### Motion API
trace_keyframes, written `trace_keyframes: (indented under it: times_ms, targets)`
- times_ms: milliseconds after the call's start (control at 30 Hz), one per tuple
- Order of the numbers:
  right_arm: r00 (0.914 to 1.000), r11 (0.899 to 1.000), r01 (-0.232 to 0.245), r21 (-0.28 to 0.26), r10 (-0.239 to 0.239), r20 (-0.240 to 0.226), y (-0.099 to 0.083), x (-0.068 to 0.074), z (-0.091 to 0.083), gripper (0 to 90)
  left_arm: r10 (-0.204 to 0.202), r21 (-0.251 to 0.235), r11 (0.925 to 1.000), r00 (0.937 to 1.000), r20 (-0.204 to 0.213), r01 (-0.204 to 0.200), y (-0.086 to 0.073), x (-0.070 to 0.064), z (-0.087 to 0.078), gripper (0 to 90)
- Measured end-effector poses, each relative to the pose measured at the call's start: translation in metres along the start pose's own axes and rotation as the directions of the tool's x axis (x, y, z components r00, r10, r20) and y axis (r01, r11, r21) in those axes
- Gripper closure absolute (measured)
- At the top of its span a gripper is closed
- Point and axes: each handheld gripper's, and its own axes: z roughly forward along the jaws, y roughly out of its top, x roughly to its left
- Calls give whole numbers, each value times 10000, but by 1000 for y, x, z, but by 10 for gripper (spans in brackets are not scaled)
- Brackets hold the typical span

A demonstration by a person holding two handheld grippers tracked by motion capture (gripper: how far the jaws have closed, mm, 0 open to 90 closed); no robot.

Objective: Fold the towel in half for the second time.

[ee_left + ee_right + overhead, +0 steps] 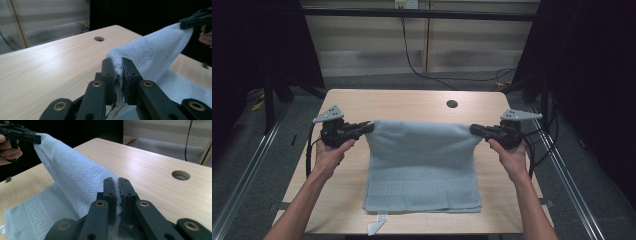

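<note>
A pale blue towel (pixel 422 165) lies on the wooden table (pixel 402 102), its far edge lifted and stretched between both grippers. My left gripper (pixel 369 126) is shut on the towel's far left corner; in the left gripper view the cloth (pixel 150 52) is pinched between the jaws (pixel 117 62). My right gripper (pixel 474 129) is shut on the far right corner, and in the right gripper view the towel (pixel 75 172) runs from its jaws (pixel 117 181) across to the other gripper (pixel 22 133). The towel's near part rests flat with a patterned band (pixel 412 189).
A round cable hole (pixel 452 104) sits in the table beyond the towel. A white label (pixel 377 225) hangs from the towel at the table's near edge. Black cables (pixel 432 75) run across the floor behind. Metal rails (pixel 252 165) flank the table.
</note>
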Motion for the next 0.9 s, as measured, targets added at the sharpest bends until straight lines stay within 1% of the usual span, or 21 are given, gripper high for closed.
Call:
trace_keyframes:
  times_ms: [33,67,100,167,200,267,300,367,400,467,500,567,600,633,667,700,733,767,800,833,900]
  targets:
    - [10000,10000,26,-9,-26,-58,-4,3,-3,851,143,77,9999,9998,168,-144,-8,-7,-7,816]
    - [9999,10000,24,-15,-24,-143,-9,6,-5,850,172,157,9997,9997,167,-174,-13,-11,-10,815]
    - [9999,10000,24,-15,-24,-143,-9,6,-5,850,172,157,9997,9997,167,-174,-13,-11,-10,815]
    - [9996,9998,100,189,-95,-260,-21,15,-10,850,177,185,9997,9994,290,-182,-21,-16,-15,814]
    - [9995,9997,94,244,-87,-297,-25,18,-12,850,187,349,9992,9992,367,-200,-29,-22,-19,813]
    - [9993,9993,125,341,-112,-365,-33,25,-15,848,202,604,9979,9987,467,-230,-38,-27,-22,809]
    - [9993,9989,192,422,-178,-327,-37,28,-16,847,311,775,9964,9984,473,-347,-42,-30,-25,801]
    - [9989,9980,164,610,-136,-448,-48,35,-19,845,94,911,9957,9983,567,-146,-52,-32,-29,805]
    - [9988,9974,165,697,-132,-478,-53,38,-20,844,38,1046,9945,9985,547,-95,-57,-33,-30,811]
    - [9985,9959,183,891,-136,-535,-61,43,-21,842,91,1375,9903,9982,592,-172,-65,-37,-31,813]
    - [9984,9955,146,937,-94,-559,-65,45,-22,841,91,1375,9903,9982,592,-172,-65,-37,-31,813]
    - [9980,9940,99,1086,-30,-635,-72,49,-23,833,92,1672,9857,9977,670,-204,-74,-44,-35,813]
    - [9980,9940,99,1086,-30,-635,-72,49,-23,833,92,1672,9857,9977,670,-204,-74,-44,-35,813]
    - [9969,9916,61,1290,42,-789,-78,51,-24,823,45,1708,9852,9973,737,-170,-77,-47,-37,813]
    - [9967,9893,62,1456,56,-805,-81,53,-25,816,73,2043,9786,9972,751,-226,-85,-52,-40,812]
    - [9969,9882,61,1529,60,-787,-84,54,-26,813,59,2105,9773,9965,830,-233,-90,-55,-42,812]
    - [9969,9882,61,1529,60,-787,-84,54,-26,813,59,2105,9773,9965,830,-233,-90,-55,-42,807]
    - [9957,9869,36,1612,114,-920,-90,57,-28,778,55,2368,9712,9956,933,-275,-98,-61,-45,790]
    - [9952,9853,17,1708,150,-967,-92,59,-29,755,55,2368,9712,9956,933,-275,-98,-61,-45,782]
    - [9946,9846,-40,1750,221,-1018,-95,60,-30,736,98,2313,9722,9940,1092,-350,-104,-67,-51,779]
    - [9940,9851,-68,1717,253,-1060,-97,62,-32,713,9,2342,9718,9934,1150,-280,-106,-70,-53,711]
